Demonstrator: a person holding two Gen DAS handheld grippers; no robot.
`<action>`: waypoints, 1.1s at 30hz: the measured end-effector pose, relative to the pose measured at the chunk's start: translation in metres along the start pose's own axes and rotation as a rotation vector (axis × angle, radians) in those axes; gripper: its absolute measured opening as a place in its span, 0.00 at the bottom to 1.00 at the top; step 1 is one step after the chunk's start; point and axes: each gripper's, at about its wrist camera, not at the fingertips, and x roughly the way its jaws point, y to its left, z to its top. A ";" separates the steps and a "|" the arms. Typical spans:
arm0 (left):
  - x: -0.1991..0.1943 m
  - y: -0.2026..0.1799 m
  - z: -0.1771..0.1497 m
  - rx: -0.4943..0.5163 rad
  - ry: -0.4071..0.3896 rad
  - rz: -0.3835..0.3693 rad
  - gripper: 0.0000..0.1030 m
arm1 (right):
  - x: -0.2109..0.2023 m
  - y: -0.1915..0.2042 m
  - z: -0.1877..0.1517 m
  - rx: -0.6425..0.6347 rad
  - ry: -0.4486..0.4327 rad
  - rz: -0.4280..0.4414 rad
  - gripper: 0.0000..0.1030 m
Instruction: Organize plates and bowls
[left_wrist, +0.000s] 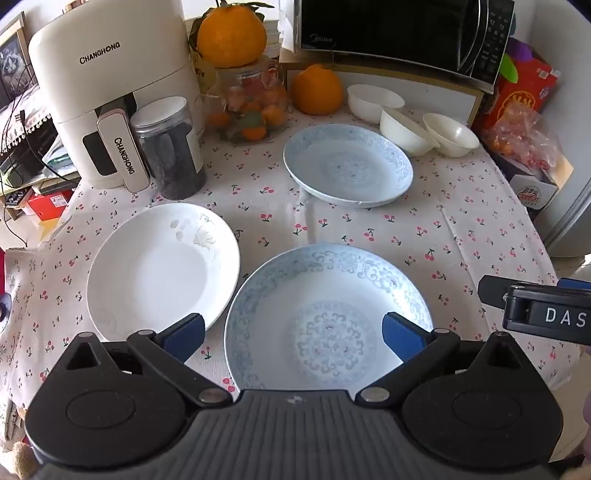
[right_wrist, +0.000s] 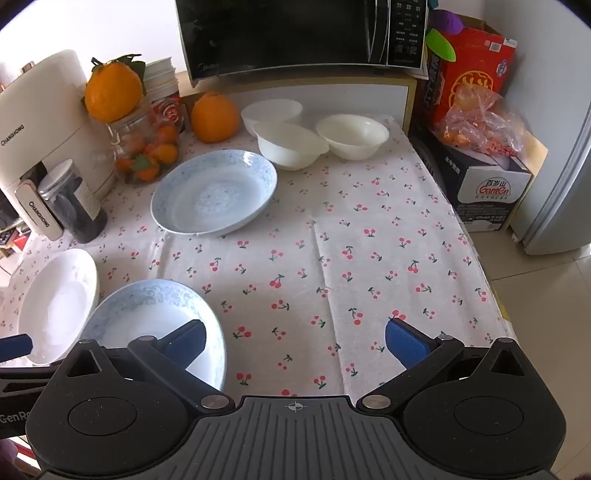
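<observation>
Both grippers hover wide-jawed and empty, the left gripper (left_wrist: 293, 334) poised right over the near blue plate (left_wrist: 328, 317) as if to lift it first, the right gripper (right_wrist: 295, 341) beside it over bare cloth, white plate (left_wrist: 162, 266) touching its left rim, bowls (left_wrist: 406, 118) well beyond.

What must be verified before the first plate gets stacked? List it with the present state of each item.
1. Left gripper open and empty: ok.
2. Right gripper open and empty: ok.
3. Near blue plate bare, nothing lying in it: ok.
4. White plate clear of the near blue plate: cannot tell, their rims look very close.
5. Far blue plate sound: not ok, its near rim seems chipped.
6. Three bowls still unstacked at the back of the table: ok, two rims touch.
</observation>
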 end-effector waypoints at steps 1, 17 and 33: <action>0.000 0.000 0.000 0.002 0.001 0.003 0.99 | 0.000 -0.001 0.001 0.001 0.000 0.000 1.00; 0.000 -0.001 0.000 0.017 0.012 0.008 1.00 | 0.002 0.001 0.000 0.007 0.013 0.014 1.00; 0.000 -0.002 -0.002 0.015 0.012 0.009 1.00 | 0.003 0.003 0.000 0.004 0.016 0.010 1.00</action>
